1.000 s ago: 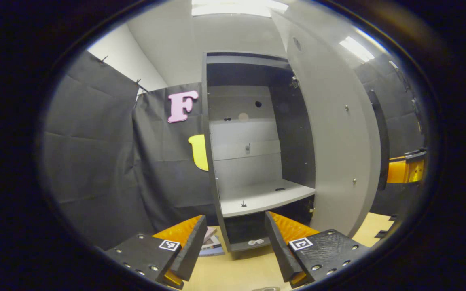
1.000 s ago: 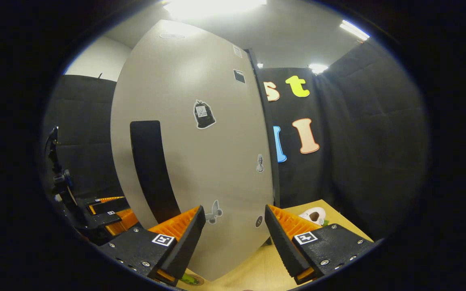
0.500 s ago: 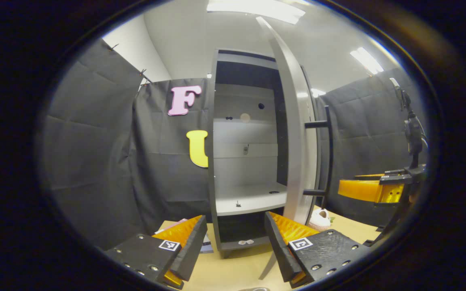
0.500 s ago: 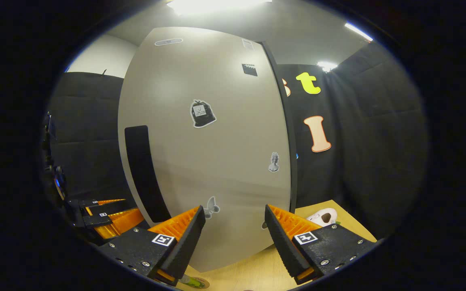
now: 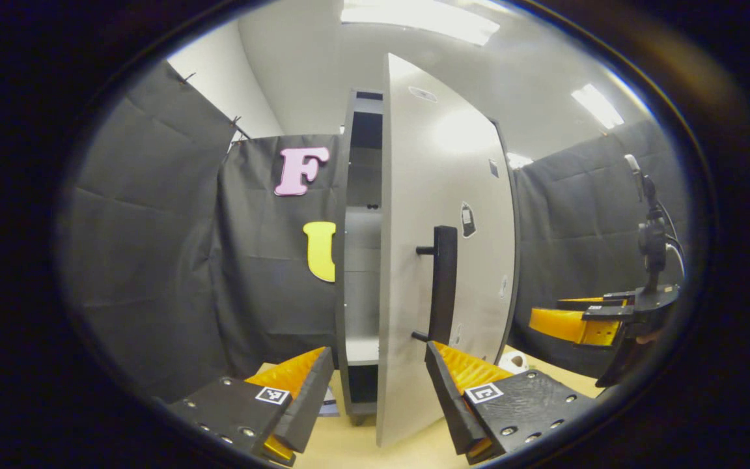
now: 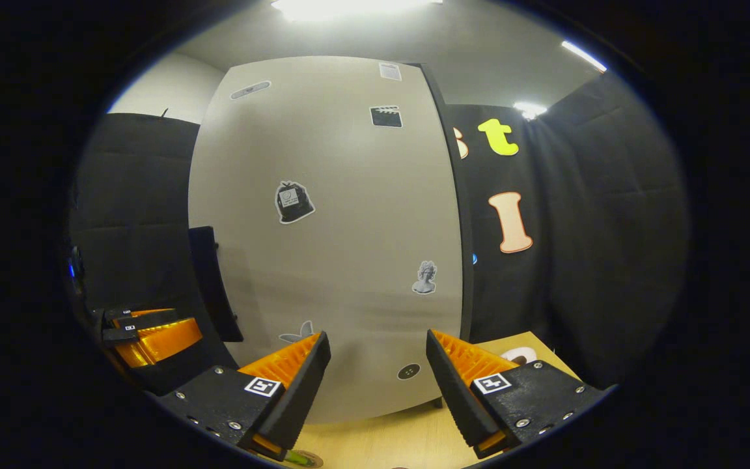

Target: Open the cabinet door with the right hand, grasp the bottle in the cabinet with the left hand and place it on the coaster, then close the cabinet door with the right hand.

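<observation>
Cabinet door [image 5: 440, 273] swung nearer shut, wooden tabletop [image 6: 381, 443] below — left gripper [image 5: 378, 391] and right gripper [image 6: 378, 378] jaws wide, empty

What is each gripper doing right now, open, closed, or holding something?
Left gripper: open, holding nothing, facing the cabinet door.
Right gripper: open, holding nothing, close in front of the door.

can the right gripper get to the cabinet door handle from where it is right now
Probably yes. In the right gripper view the right gripper is open and empty, facing the door, with the handle off at the door's left edge and nothing between them. It would need to shift left.
</observation>
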A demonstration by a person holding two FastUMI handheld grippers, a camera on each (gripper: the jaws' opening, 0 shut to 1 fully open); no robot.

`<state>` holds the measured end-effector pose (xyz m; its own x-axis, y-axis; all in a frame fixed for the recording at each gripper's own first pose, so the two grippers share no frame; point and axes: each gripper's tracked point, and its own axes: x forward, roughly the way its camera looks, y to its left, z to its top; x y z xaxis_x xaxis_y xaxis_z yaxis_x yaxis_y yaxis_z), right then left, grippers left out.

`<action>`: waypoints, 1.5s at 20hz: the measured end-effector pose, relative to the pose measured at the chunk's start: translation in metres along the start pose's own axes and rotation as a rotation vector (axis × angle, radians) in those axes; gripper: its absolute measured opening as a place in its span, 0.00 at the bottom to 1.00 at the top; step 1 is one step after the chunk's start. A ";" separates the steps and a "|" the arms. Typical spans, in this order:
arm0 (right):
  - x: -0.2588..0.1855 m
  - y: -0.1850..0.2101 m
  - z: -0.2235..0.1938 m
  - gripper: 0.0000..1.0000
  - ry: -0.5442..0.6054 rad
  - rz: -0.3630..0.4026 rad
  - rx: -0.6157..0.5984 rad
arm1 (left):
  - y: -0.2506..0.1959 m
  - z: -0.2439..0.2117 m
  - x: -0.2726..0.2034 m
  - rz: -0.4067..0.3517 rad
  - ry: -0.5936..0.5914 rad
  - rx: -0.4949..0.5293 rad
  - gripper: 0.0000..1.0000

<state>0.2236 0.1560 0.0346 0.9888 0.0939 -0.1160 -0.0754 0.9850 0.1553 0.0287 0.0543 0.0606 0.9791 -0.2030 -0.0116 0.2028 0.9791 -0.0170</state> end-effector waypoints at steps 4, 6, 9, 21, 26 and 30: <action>0.000 0.001 0.005 0.92 -0.030 -0.002 -0.034 | 0.001 0.005 0.001 0.037 -0.027 0.004 0.82; 0.000 0.000 0.002 0.92 -0.021 -0.007 -0.035 | 0.004 0.006 0.002 0.064 -0.024 0.035 0.84; 0.003 -0.007 0.002 0.92 -0.014 -0.037 -0.033 | 0.004 0.004 0.007 0.088 -0.019 0.063 0.83; 0.012 -0.004 0.008 0.92 -0.076 -0.055 -0.082 | -0.015 0.004 0.040 0.143 0.007 -0.006 0.82; 0.006 0.005 0.009 0.93 -0.098 -0.040 -0.105 | -0.032 0.005 0.040 0.137 0.003 0.027 0.79; 0.004 0.003 0.004 0.93 -0.085 -0.025 -0.087 | -0.044 0.003 0.034 0.141 -0.002 0.012 0.82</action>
<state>0.2274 0.1587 0.0382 0.9976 0.0599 -0.0344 -0.0575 0.9961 0.0674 0.0530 0.0046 0.0639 0.9979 -0.0637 -0.0114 0.0636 0.9980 -0.0038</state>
